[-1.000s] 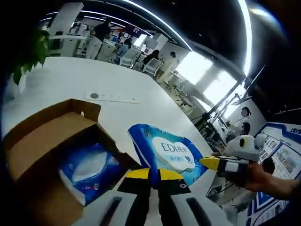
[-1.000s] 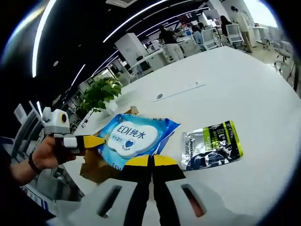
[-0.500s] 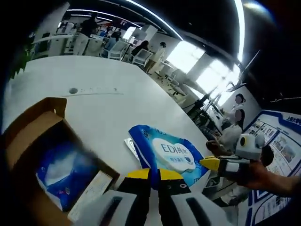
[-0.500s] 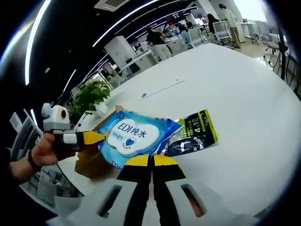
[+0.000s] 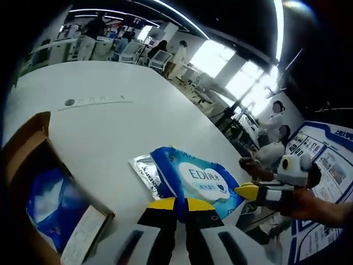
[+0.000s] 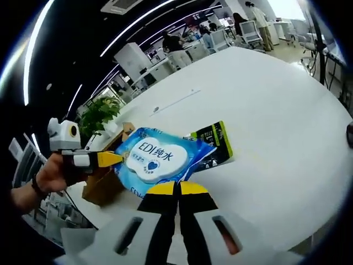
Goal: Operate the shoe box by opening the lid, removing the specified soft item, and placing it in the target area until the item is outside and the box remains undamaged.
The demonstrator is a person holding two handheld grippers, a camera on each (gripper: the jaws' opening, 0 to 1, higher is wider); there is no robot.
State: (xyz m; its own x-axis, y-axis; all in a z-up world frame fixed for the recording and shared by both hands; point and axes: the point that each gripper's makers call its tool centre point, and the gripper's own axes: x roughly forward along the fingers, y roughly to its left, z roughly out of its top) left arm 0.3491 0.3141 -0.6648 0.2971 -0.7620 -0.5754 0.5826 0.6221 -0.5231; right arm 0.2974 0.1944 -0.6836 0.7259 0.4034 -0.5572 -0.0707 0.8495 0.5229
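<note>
A blue wipes pack [image 5: 201,179] marked "EDI" hangs above the white table [image 5: 121,127], held from two sides. My left gripper [image 5: 176,203] is shut on its near edge, and my right gripper [image 5: 247,191] comes in from the right, shut on the opposite edge. In the right gripper view the same pack [image 6: 154,160] sits in my right gripper [image 6: 176,189], with the left gripper [image 6: 110,159] pinching its left corner. The open cardboard shoe box [image 5: 25,149] lies at the left, with another blue pack [image 5: 49,201] inside.
A silver, green and black sachet [image 5: 143,170] lies on the table partly under the held pack, its green edge [image 6: 216,138] showing in the right gripper view. A power strip [image 5: 94,101] lies farther back. A potted plant [image 6: 96,116] stands behind the box [image 6: 102,185]. People sit at distant desks.
The held pack has been carried away from the box and now hangs over the sachet. The box has slid toward the left edge of the left gripper view. Both grips are unchanged.
</note>
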